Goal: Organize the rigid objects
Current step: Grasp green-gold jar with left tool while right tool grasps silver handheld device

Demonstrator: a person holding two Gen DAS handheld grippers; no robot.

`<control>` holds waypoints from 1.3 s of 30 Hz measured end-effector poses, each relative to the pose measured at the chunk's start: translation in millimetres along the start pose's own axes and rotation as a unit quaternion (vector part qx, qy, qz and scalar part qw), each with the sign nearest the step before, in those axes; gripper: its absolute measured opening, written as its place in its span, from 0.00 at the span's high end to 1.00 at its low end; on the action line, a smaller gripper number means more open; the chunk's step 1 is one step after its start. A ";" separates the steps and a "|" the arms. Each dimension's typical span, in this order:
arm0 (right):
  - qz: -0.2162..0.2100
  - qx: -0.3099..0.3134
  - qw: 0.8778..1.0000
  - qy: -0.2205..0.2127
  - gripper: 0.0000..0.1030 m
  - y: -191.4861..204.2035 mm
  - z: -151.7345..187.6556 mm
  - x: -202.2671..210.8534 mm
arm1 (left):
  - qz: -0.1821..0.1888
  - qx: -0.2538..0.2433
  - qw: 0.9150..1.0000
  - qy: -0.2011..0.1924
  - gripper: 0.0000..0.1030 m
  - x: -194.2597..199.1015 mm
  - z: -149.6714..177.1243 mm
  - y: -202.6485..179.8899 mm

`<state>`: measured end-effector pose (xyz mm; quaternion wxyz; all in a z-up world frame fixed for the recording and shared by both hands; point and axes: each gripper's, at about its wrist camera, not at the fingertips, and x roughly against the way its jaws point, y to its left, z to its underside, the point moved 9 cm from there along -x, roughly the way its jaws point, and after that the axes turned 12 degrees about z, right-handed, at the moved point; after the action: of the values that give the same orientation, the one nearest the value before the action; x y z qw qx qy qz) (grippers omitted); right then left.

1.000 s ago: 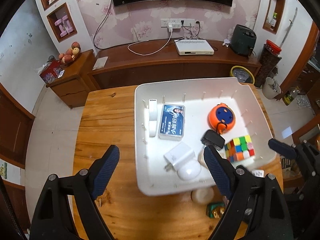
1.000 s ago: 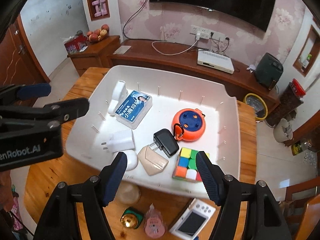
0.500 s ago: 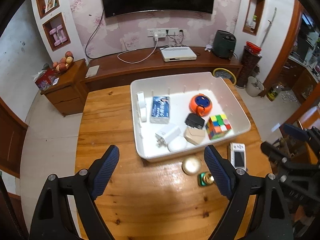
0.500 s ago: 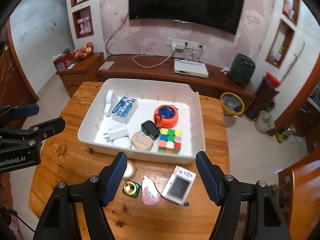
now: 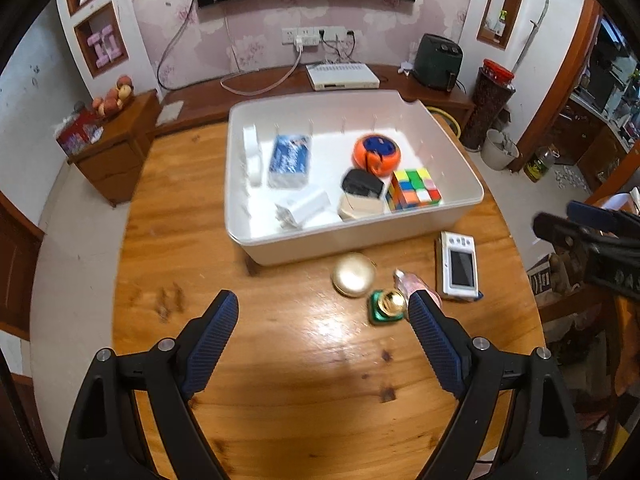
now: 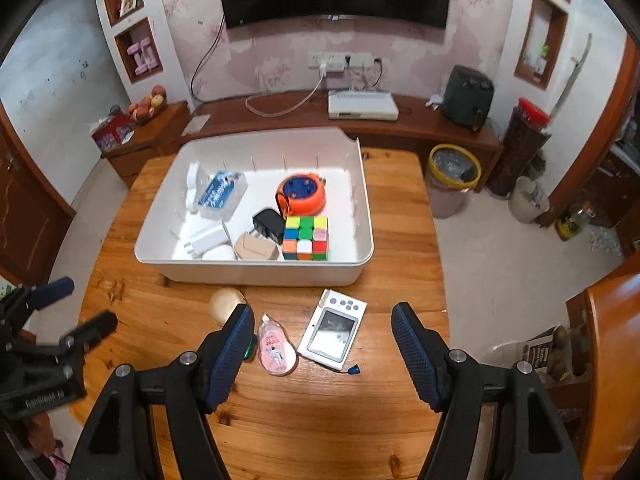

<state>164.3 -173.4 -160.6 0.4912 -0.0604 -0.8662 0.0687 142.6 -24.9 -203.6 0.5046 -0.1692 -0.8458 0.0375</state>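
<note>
I hold both tools over the wooden table [image 6: 280, 420], and both stand with their fingers apart and nothing between them: my right gripper [image 6: 323, 350] in the lower middle of its view, my left gripper [image 5: 323, 336] in the lower middle of its own. The white bin [image 6: 260, 270] in the centre of both views already holds a colour cube [image 6: 306, 238], an orange reel [image 6: 301, 195], chargers and a blue box. Four things lie outside it, along the near wall: a small white camera [image 6: 334, 330], a pink tape dispenser [image 6: 275, 350], a green and gold bottle [image 5: 386, 306] and a round gold case [image 5: 354, 278]. The camera sits almost straight ahead of my right gripper, just up-frame of the gap, its long axis running up and slightly right (roughly along my fingers), so I judge the right hand is nearer to it and would need a wrist roll to close across its short side. The case and bottle lie nearer my left gripper. The table is glossy planks; behind it are a low cabinet, a wall television and pink floral wallpaper.
</note>
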 end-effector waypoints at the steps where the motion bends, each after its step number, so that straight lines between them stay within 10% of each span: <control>1: -0.004 0.000 1.000 0.006 0.30 -0.7 1.1 -7.2 | 0.005 0.005 1.000 0.004 0.14 -7.3 4.8 -4.4; 23: -0.089 -0.059 0.969 0.225 0.30 8.9 48.5 -173.8 | 0.016 0.064 0.996 0.053 0.14 -125.9 42.0 -34.8; 39: -0.036 -0.002 0.979 0.201 0.36 24.0 53.1 -185.7 | -0.009 0.093 0.994 0.058 0.27 -135.3 55.0 -12.9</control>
<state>214.3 -184.9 -348.3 0.6574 -0.0430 -0.7515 0.0355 150.4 -75.0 -341.2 0.5664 -0.1153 -0.8097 0.1015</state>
